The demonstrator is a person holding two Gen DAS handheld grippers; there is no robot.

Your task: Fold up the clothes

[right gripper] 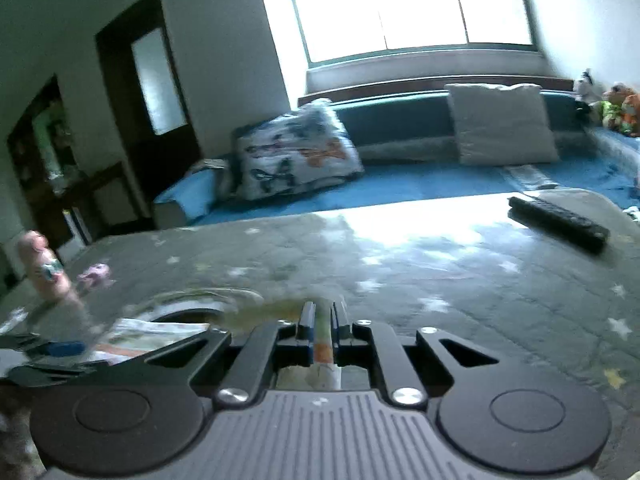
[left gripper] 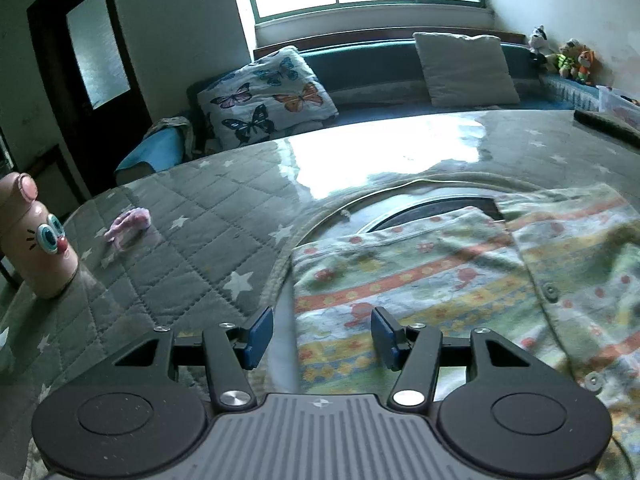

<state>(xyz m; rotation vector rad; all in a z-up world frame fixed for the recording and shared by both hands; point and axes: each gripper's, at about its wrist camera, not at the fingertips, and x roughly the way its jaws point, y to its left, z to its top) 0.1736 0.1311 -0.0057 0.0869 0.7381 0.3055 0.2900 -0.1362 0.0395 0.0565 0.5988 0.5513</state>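
A patterned child's garment point(left gripper: 460, 280) with orange, yellow and green stripes and buttons lies on the grey star-quilted table point(left gripper: 192, 240). My left gripper point(left gripper: 322, 334) is open, its blue pads straddling the garment's left edge low over the cloth. My right gripper point(right gripper: 322, 332) is shut on a fold of the same garment point(right gripper: 324, 354), held above the table. More of the garment point(right gripper: 160, 330) shows at lower left in the right wrist view, next to the left gripper's blue pad point(right gripper: 64, 347).
A pink toy bottle with eyes point(left gripper: 36, 240) and a pink hair tie point(left gripper: 128, 226) sit at the table's left. A dark remote point(right gripper: 558, 222) lies at the far right. Behind the table is a blue sofa point(right gripper: 400, 188) with a butterfly pillow point(left gripper: 264, 96).
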